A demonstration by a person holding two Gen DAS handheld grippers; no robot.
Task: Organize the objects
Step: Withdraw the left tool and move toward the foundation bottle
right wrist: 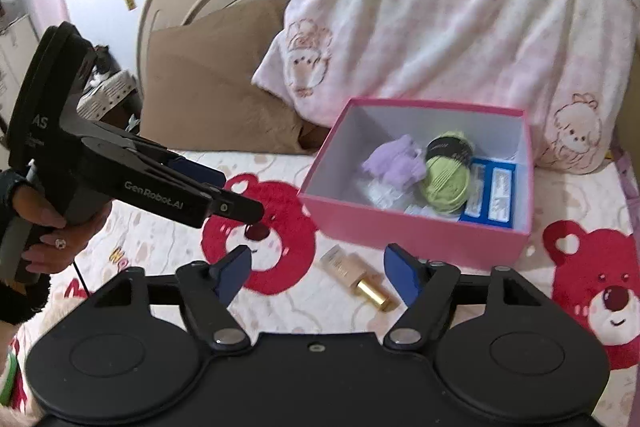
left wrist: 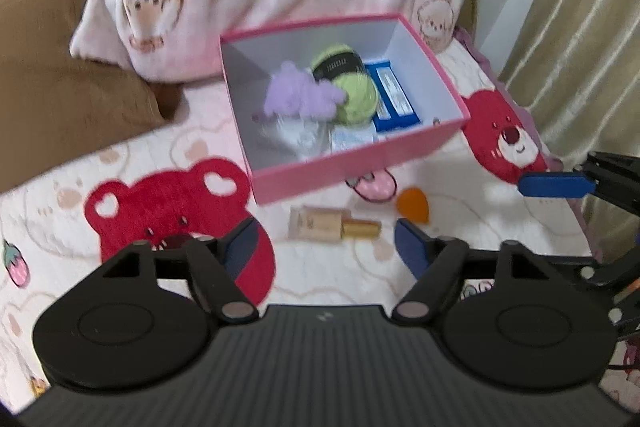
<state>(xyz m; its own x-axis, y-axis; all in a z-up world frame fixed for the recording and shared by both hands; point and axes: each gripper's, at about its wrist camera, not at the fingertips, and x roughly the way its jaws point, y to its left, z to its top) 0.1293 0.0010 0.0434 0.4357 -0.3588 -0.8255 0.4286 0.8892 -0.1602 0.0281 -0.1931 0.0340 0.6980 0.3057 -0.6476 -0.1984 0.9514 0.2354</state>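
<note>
Jaws: both grippers, left gripper point(left wrist: 324, 239) and right gripper point(right wrist: 316, 267), were held spread, nothing pinched.
Foundation bottle point(right wrist: 358, 277): left lying on the bedspread point(right wrist: 160, 239) beside the pink box point(right wrist: 400, 227), judged next to be boxed.

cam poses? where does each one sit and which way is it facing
Left wrist: on the left gripper, jaws open, aimed across the bed at the pink box; the right gripper's blue fingertip pokes in at the right.
Right wrist: on the right gripper, jaws open, facing box and pillow; the left gripper and the hand holding it show.
Shared: box, bottle.
</note>
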